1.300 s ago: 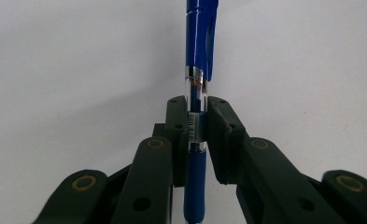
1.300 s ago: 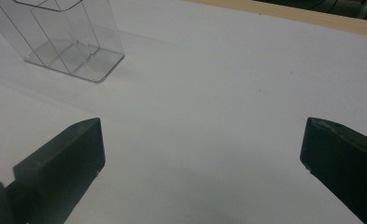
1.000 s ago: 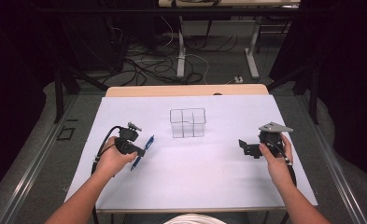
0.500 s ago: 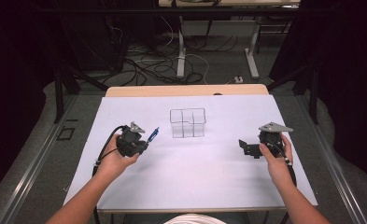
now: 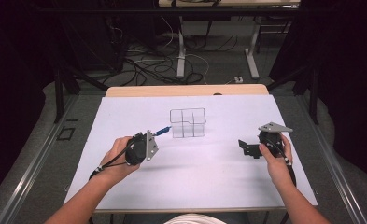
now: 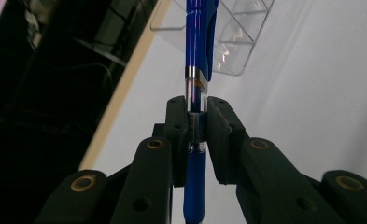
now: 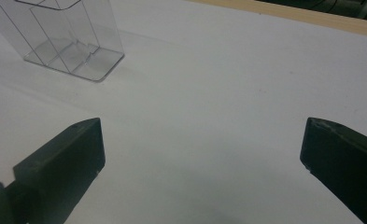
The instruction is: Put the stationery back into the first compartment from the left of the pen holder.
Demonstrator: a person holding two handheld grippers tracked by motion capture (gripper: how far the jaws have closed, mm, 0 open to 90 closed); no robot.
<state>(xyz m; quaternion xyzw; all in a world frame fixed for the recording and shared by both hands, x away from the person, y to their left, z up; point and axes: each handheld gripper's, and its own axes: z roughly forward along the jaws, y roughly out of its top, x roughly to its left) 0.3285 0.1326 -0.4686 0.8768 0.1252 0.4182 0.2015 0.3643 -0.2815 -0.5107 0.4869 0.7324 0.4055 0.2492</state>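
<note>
Clamping a blue pen point(image 6: 197, 60) between closed jaws, left gripper point(image 5: 149, 140) raised off the white table point(image 5: 209, 177), pen tip aimed at the clear divided organiser point(image 5: 187, 123) just beyond. Right gripper point(image 5: 242, 148) wide open, nothing between its jaws, well apart at table's right.

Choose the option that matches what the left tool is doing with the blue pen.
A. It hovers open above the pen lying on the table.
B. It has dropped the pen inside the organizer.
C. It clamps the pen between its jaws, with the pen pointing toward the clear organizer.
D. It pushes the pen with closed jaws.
C: the left gripper view shows the left tool shut on the blue pen, aimed at the clear organizer.
</note>
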